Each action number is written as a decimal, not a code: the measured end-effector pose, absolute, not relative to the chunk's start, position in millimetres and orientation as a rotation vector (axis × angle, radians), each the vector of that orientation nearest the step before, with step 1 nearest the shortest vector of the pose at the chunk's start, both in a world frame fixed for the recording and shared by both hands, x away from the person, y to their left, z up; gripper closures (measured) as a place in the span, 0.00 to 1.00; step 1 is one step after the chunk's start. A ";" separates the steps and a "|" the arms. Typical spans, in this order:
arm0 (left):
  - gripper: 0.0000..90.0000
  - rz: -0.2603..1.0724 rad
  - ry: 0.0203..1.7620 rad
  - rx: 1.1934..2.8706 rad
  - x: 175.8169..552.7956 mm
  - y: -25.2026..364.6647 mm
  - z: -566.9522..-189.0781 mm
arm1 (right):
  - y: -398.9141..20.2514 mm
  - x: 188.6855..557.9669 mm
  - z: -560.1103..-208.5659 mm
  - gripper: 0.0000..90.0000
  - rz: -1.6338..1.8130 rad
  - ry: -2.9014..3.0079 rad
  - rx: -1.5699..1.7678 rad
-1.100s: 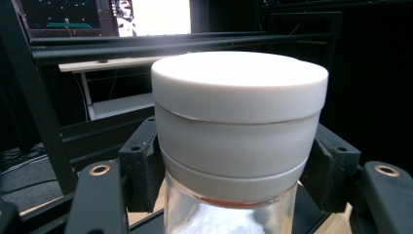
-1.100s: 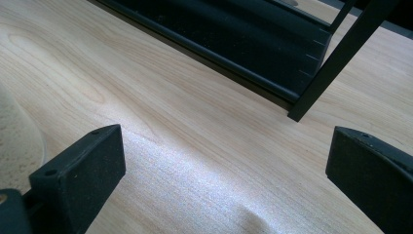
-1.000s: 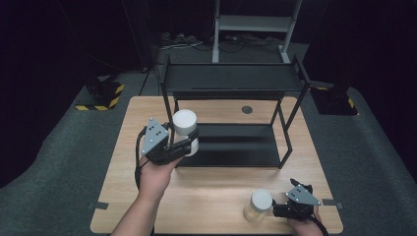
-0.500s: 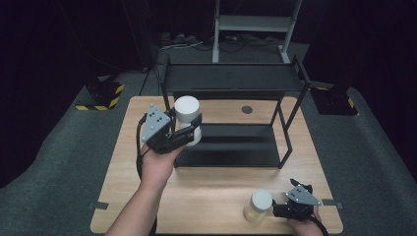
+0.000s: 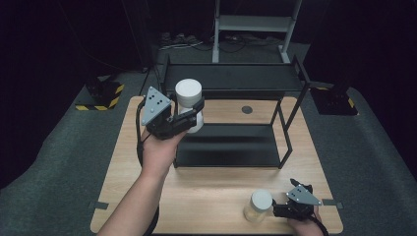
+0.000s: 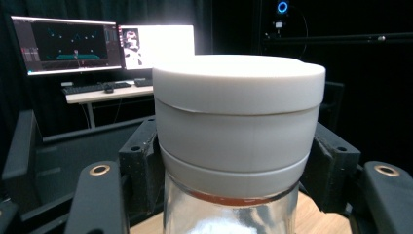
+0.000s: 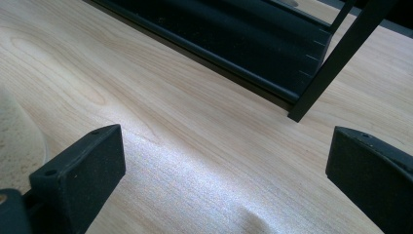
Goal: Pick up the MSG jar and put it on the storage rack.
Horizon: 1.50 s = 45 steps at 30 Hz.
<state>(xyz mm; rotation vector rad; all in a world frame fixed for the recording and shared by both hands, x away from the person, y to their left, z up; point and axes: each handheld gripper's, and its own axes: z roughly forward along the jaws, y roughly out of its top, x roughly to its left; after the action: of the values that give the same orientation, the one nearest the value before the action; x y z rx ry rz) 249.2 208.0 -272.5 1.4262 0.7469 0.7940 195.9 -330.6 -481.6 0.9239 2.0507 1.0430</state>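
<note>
While our left gripper (image 5: 189, 115) is clamped on a white-lidded glass jar (image 5: 189, 101), the jar hangs in the air between its jaws, well above the wooden table (image 5: 216, 194) and just in front of the near left corner of the black two-tier metal rack (image 5: 231, 81). From the left gripper view we see the black jaws pressing on either side of the jar's neck just under the wide white lid (image 6: 238, 83), with the clear glass body (image 6: 229, 214) dropping away below them; the jar stands upright in the grip. Beyond the jar, from that gripper, lit monitors (image 6: 102, 41) stand on a desk at the far left. Our left hand (image 5: 158, 150) wraps the gripper body, and the grey three-cornered plate (image 5: 153, 104) sits on the side away from the rack. Our right gripper (image 5: 282, 210) rests low at the near right corner of the table, its jaws spread apart with bare wood between them. A second white-lidded jar (image 5: 257, 205) stands upright on the table just beside those jaws, on their left, and we cannot tell whether it touches them. Ahead of the right gripper lies the rack's lower shelf (image 7: 219, 44), and one slanting black leg (image 7: 336, 58) comes down to the table.
</note>
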 end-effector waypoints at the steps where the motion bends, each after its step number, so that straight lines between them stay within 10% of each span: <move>1: 0.39 0.800 0.744 1.425 249.8 206.9 -270.2 | -330.5 195.9 -481.6 0.00 1.042 2.051 0.923; 45: 0.39 0.864 0.809 1.389 310.7 160.5 -219.2 | -331.7 194.7 -482.6 0.00 1.053 2.043 0.922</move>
<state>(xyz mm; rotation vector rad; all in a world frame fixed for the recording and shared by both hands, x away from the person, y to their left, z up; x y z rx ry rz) 310.7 160.5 -219.2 1.3890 0.8091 0.8635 194.7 -331.7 -482.6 0.9224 2.0434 1.0530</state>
